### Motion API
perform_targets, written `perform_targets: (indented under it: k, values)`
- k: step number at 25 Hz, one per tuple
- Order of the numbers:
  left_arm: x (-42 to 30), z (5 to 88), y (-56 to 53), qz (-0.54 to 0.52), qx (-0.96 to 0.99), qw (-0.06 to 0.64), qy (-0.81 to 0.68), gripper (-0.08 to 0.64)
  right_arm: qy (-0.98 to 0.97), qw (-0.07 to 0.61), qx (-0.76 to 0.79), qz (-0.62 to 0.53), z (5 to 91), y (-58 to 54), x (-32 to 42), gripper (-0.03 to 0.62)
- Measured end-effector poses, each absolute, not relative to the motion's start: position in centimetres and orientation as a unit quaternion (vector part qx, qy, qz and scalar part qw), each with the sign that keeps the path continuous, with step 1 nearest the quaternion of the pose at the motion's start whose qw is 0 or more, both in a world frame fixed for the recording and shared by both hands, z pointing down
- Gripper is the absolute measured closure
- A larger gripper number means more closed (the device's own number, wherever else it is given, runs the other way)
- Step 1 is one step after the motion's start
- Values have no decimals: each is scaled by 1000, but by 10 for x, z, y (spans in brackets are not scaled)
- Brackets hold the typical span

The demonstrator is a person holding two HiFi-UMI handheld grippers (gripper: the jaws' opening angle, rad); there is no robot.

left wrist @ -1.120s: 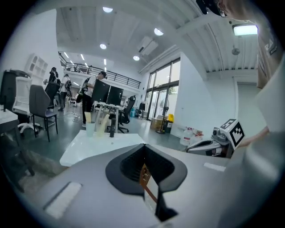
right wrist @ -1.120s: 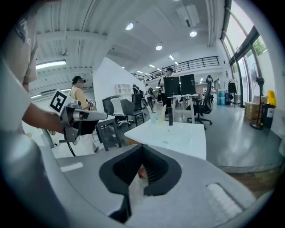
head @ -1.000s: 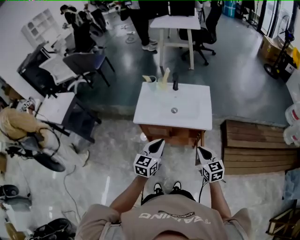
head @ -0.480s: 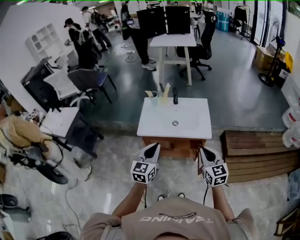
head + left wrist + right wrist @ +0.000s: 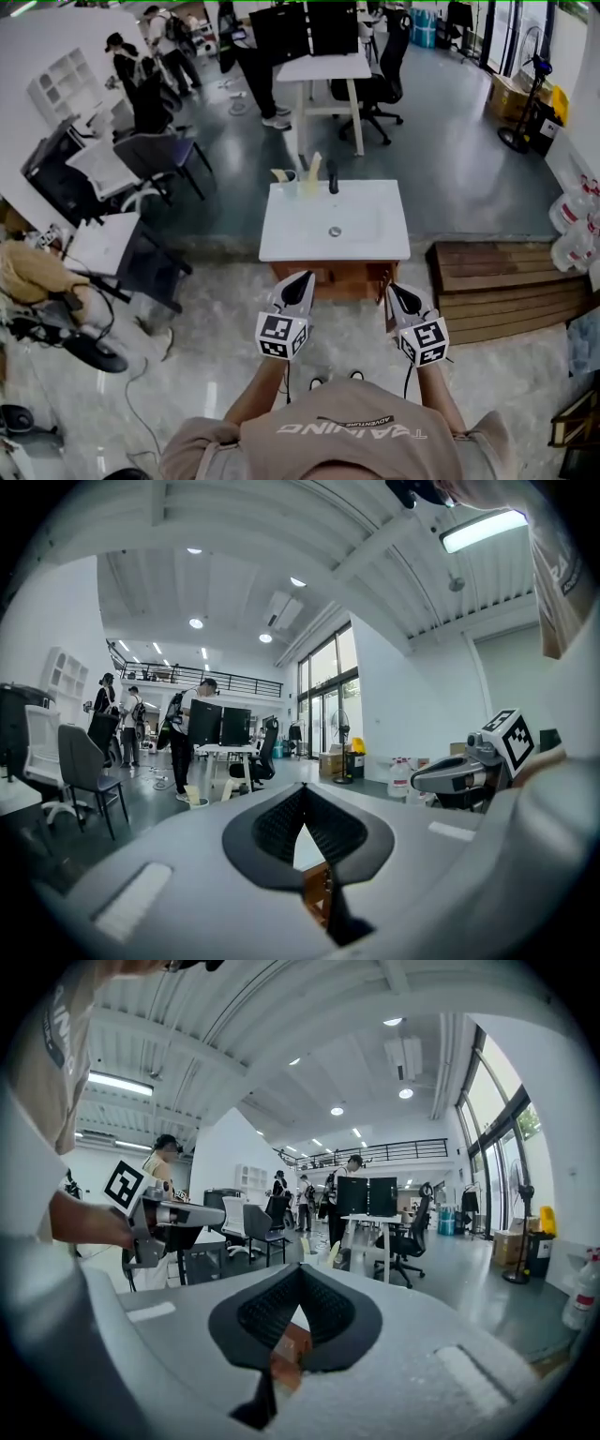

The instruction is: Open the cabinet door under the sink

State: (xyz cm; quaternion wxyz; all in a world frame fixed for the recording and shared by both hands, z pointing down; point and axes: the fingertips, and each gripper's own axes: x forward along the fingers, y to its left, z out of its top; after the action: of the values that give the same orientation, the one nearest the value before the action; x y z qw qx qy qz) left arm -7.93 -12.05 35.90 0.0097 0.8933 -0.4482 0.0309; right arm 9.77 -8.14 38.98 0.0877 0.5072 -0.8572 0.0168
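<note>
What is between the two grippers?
Only bare floor, as the head view shows, between the left gripper and the right gripper.

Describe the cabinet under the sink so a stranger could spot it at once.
In the middle of the hall, a white sink stands alone. The cabinet is the brown wooden box directly under it. The wooden platform to its right is low and flat; only the cabinet carries a basin.
</note>
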Motion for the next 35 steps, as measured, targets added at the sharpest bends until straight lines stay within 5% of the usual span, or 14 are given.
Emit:
perform_targets:
  k: [35]
  values:
    - [-102, 357, -140, 55, 896, 10, -440, 541, -855, 83, 512, -27, 355, -103, 77, 591]
